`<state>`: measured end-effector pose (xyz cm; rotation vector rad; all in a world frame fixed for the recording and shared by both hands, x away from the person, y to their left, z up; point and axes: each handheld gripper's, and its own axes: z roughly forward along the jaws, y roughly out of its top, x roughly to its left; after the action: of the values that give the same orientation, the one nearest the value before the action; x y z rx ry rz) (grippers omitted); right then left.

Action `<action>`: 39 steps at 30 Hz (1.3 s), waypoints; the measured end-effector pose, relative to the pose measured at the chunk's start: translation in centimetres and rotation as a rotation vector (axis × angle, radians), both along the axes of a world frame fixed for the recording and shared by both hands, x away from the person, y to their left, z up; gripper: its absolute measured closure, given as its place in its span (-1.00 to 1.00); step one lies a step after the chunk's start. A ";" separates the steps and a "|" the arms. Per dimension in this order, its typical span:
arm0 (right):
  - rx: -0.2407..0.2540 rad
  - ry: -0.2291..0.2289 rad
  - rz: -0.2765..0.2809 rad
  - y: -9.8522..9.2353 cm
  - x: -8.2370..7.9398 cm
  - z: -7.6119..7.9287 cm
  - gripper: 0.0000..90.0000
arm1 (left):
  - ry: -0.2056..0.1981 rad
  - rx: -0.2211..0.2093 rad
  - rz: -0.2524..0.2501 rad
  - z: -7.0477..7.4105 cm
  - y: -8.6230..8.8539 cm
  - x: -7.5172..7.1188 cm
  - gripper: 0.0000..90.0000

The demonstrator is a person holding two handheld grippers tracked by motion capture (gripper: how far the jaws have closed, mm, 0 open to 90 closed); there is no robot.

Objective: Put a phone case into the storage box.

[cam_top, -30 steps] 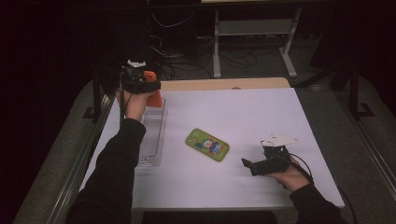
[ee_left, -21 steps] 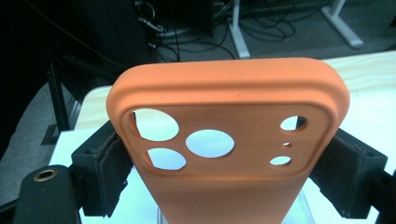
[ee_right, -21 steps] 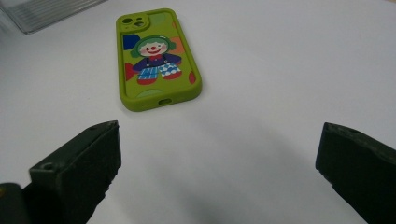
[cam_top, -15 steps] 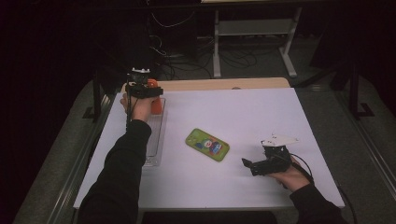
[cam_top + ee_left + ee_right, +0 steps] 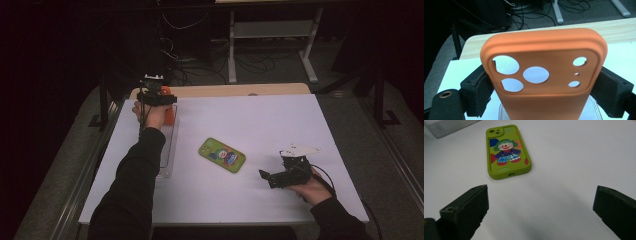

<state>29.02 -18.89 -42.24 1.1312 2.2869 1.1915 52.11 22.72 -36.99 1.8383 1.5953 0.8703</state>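
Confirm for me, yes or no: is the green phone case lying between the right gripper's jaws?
No: in the right gripper view the green phone case lies on the white table beyond the right gripper, whose open jaws have nothing between them.

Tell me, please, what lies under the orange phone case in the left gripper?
A clear plastic tray sits below the orange phone case, on the white table, seen through its camera holes. The case hides most of the tray's inside.

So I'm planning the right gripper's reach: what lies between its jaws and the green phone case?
Bare white table in the right gripper view, between right gripper and green phone case.
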 end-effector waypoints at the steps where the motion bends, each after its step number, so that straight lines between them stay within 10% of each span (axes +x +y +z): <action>1: 0.000 0.001 0.000 0.0 0.0 0.0 -1.00 | -0.002 0.002 0.002 0.0 0.0 0.0 -0.72; 21: -0.003 0.000 0.001 0.1 0.0 0.0 -1.00 | -0.035 -0.030 -0.066 0.8 1.1 -0.1 -1.00; 39: -0.012 -0.003 -0.004 0.3 0.2 0.1 -1.00 | 0.009 -0.123 -0.364 4.8 2.4 -6.4 -1.00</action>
<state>29.24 -18.62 -42.16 1.1283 2.2853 1.1758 45.74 25.16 -32.14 1.9607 1.2319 0.5875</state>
